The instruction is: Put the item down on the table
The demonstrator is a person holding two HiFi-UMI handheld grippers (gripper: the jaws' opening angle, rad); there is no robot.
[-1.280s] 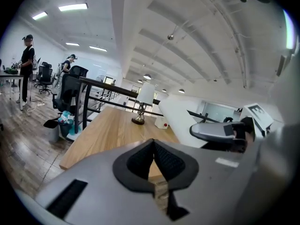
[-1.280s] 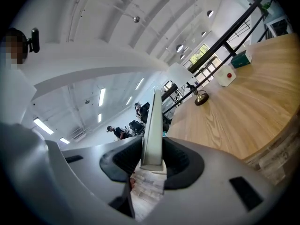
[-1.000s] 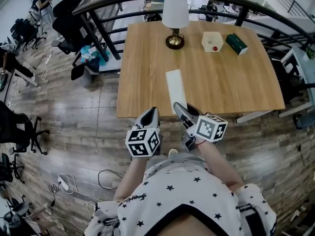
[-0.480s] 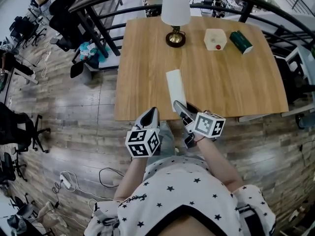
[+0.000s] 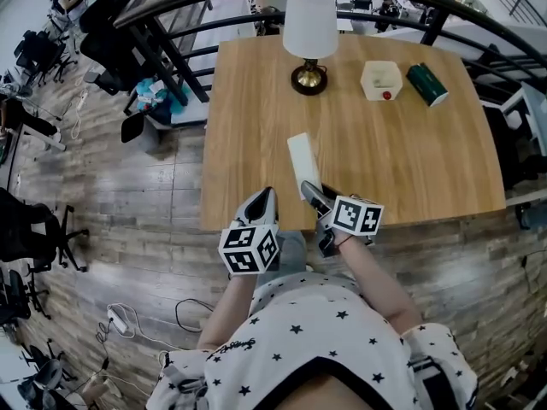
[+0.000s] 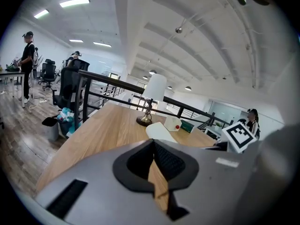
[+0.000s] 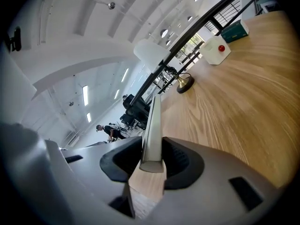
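Note:
A long flat white slab (image 5: 302,159) is held by its near end in my right gripper (image 5: 314,196), whose jaws are shut on it. It reaches out over the near edge of the wooden table (image 5: 410,161). In the right gripper view the slab (image 7: 152,121) stands on edge between the dark pads (image 7: 123,161), a little above the tabletop. My left gripper (image 5: 262,202) hovers beside it at the table's near edge, shut and holding nothing. Its own view shows the white slab (image 6: 159,131) just ahead of the jaws.
At the table's far side stand a lamp (image 5: 309,32) with a white shade, a white box (image 5: 381,79) with a red button and a green box (image 5: 426,84). A black railing (image 5: 171,54) runs behind. Office chairs (image 5: 34,54) stand on the floor at left.
The table has come nearer in the head view; both grippers now sit over its near edge. The right gripper still holds the slab, which reaches further over the tabletop.

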